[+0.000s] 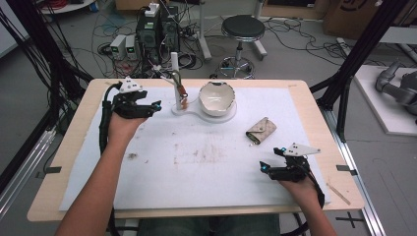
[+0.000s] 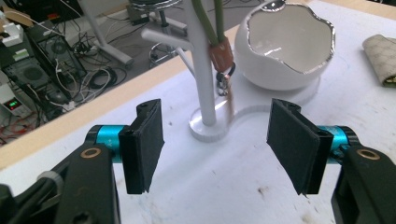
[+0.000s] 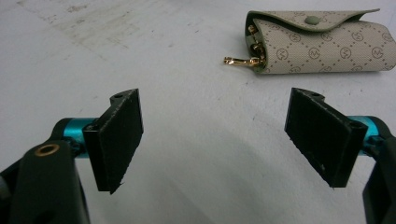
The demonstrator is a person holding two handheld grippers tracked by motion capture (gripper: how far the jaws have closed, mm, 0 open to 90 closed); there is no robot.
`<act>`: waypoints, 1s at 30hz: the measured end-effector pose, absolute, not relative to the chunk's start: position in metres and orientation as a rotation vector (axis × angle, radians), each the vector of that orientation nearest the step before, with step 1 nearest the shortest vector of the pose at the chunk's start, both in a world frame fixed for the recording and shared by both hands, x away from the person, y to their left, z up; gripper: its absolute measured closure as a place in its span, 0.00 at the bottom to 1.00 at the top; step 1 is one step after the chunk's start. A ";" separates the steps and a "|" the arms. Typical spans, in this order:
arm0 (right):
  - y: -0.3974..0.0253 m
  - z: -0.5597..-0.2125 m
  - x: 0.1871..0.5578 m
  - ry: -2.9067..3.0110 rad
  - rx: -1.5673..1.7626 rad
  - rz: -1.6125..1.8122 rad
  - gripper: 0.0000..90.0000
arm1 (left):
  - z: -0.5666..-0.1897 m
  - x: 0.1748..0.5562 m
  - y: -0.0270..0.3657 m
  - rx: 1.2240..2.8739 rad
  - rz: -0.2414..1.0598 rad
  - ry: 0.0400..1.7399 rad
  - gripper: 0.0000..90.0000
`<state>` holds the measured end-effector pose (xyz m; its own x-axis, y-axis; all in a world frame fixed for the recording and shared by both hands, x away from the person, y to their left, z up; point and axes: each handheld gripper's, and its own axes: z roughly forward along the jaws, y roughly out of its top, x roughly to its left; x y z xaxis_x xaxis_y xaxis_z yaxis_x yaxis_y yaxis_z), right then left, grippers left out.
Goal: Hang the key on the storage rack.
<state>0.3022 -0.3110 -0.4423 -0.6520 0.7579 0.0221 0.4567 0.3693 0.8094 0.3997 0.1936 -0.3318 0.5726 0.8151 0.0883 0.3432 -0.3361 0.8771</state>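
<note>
Nearest the person, on the right of the white mat (image 1: 196, 182), the right gripper (image 1: 264, 167) hovers low over the mat with its jaws wide apart and nothing between them. Its own view shows the black pads (image 3: 119, 135) well separated above bare, lightly stained mat. Just beyond it, farther and slightly left of the jaws in the high view, lies a pouch (image 1: 260, 131), beige with a diamond pattern and a green flap closed by a snap; a small gold clasp (image 3: 240, 60) sticks out of its open end. The pouch lies flat on the mat, apart from both grippers.

Across the middle of the mat runs a patch of brownish smudges (image 1: 206, 155).

Farther off on the left, the left gripper (image 1: 156, 106) is held above the mat, its jaws also wide apart and empty. It points toward a white stand (image 1: 176, 78) whose round foot rests on the mat near the far edge. From the stand's arm hangs a green strap (image 2: 205, 23) with a brown tab (image 2: 220, 53) and a metal ring below it, hanging beside the post. Just right of the post, on the same white base, sits a white bowl (image 1: 216, 97) shaped like a cracked eggshell with a silvery jagged rim.

Beyond the table (image 1: 74, 132) stand a stool (image 1: 242, 29), computer boxes (image 1: 157, 29) and tangled cables on the floor.
</note>
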 end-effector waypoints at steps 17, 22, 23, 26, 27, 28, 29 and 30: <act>-0.308 -0.442 0.314 2.272 1.066 1.172 0.22 | -0.382 0.350 0.219 1.865 0.596 0.949 0.28; -0.311 -0.442 0.315 2.258 1.078 1.175 0.22 | -0.406 0.342 0.224 1.846 0.565 0.975 0.23; -0.311 -0.442 0.315 2.258 1.078 1.175 0.22 | -0.408 0.340 0.225 1.837 0.564 0.979 0.23; -0.313 -0.442 0.317 2.243 1.086 1.178 0.22 | -0.415 0.334 0.227 1.791 0.574 0.970 0.20; -0.313 -0.442 0.317 2.242 1.090 1.178 0.22 | -0.417 0.333 0.228 1.787 0.567 0.969 0.20; -0.314 -0.442 0.319 2.238 1.088 1.185 0.22 | -0.419 0.333 0.228 1.787 0.563 0.964 0.19; -0.314 -0.442 0.319 2.238 1.088 1.185 0.22 | -0.420 0.333 0.228 1.786 0.561 0.962 0.19; -0.314 -0.442 0.319 2.236 1.088 1.184 0.22 | -0.421 0.333 0.226 1.788 0.555 0.961 0.19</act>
<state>0.3193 -0.3138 -0.4424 -0.6251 0.7803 0.0198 0.4551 0.3437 0.8215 0.3334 0.2259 -0.4211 0.5803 0.8125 -0.0558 0.3586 -0.1934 0.9132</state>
